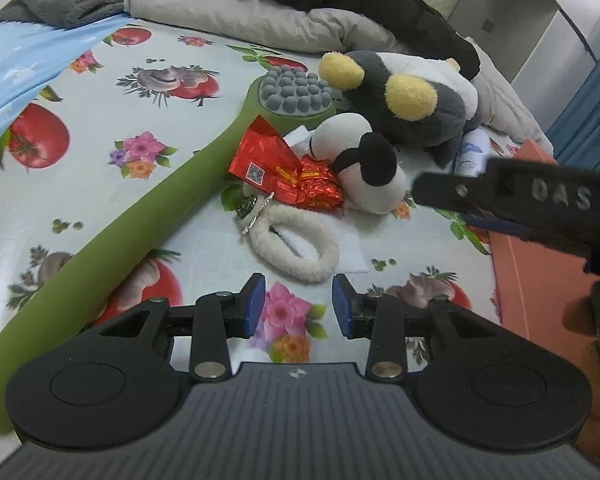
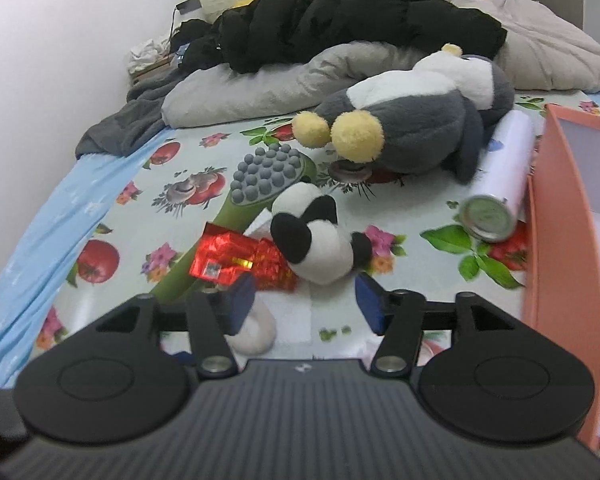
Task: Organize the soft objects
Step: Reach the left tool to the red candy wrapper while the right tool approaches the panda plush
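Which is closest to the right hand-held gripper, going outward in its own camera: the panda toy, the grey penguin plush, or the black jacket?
1. Panda toy: just ahead of the open right hand-held gripper.
2. Grey penguin plush: farther back, to the right.
3. Black jacket: rearmost, atop the bedding.

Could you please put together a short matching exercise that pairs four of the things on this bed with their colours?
Things:
1. Small plush panda
2. Long-handled massage brush
3. Crinkled foil packet
4. Storage box at the bed's right edge

Colours:
A. Salmon pink
B. Green with grey knobs
C. Black and white
D. Shiny red

Pairs: 1-C, 2-B, 3-D, 4-A
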Demonstrator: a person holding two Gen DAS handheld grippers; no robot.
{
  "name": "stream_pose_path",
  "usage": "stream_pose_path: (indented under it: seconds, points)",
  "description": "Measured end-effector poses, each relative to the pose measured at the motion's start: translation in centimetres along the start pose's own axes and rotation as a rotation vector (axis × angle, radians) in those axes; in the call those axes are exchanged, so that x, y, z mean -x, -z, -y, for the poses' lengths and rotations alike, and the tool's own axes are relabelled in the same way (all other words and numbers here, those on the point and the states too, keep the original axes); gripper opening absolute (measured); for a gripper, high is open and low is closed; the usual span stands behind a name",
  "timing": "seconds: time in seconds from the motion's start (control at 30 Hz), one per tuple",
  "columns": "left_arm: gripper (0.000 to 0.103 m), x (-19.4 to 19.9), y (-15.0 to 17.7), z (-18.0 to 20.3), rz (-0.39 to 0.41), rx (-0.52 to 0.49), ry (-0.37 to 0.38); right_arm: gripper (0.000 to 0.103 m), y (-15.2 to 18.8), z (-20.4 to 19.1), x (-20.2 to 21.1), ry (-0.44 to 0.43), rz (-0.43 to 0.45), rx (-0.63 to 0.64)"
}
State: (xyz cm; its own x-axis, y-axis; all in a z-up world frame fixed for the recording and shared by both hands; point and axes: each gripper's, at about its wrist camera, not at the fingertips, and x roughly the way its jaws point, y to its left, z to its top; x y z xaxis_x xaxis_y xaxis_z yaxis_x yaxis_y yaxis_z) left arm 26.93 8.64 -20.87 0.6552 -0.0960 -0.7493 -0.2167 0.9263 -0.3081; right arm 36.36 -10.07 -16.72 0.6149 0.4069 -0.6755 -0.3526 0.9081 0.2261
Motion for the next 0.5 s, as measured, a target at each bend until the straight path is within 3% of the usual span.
stream_pose_path:
  seconds: [0.37,0.5]
  points:
    - [0.042,-4.0,-0.5,0.7,0.009,-0.058,-0.014,0.058,-1.2,-1.0,-5.1,0.047,0.015,0.095]
    - [0.037,-4.4,-0.4,1.0,0.031,-0.058,-0.033,0.044,-1.0,-1.6,-6.2,0.076,0.013,0.150]
